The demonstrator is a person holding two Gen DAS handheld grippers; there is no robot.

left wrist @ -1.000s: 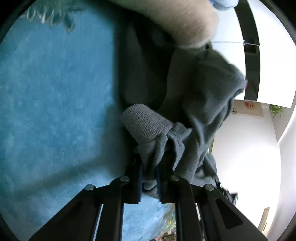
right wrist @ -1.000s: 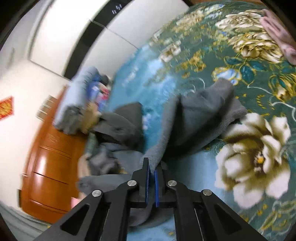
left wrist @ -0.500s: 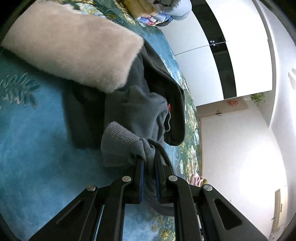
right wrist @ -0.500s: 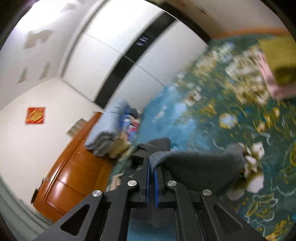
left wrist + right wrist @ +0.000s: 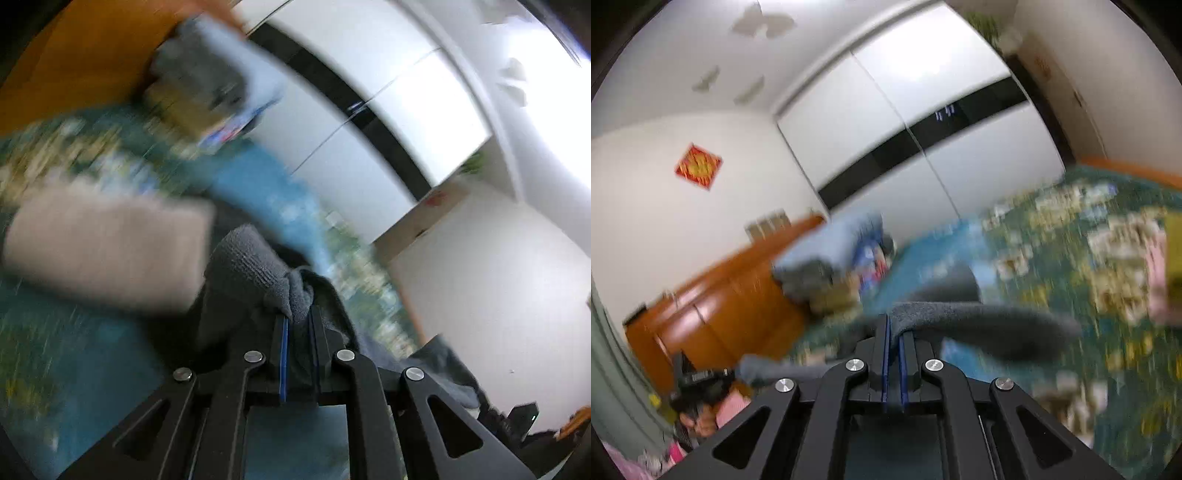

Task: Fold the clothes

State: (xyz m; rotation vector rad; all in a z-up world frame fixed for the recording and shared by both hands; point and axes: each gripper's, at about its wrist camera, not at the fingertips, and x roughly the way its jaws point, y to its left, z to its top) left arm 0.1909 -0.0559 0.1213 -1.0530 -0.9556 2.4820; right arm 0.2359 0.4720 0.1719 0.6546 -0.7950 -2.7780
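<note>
A dark grey knit garment (image 5: 251, 266) is pinched by its ribbed cuff in my left gripper (image 5: 298, 319), which is shut on it. The rest of the cloth hangs down under the fingers. In the right wrist view the same grey garment (image 5: 982, 325) stretches rightward from my right gripper (image 5: 894, 328), which is shut on another edge of it. Both grippers hold the garment lifted above the blue floral bedspread (image 5: 1071, 258). Both views are blurred by motion.
A folded beige fluffy garment (image 5: 107, 251) lies on the bedspread (image 5: 74, 369) at left. A pile of folded clothes (image 5: 831, 262) stands against the orange wooden headboard (image 5: 713, 314). A white wardrobe (image 5: 923, 147) stands behind. Pink and yellow items (image 5: 1163, 273) lie at far right.
Both grippers have lifted and tilted upward with the grey garment, which has come up off the bedspread. The room walls and wardrobe have come into view. Both grips stay shut.
</note>
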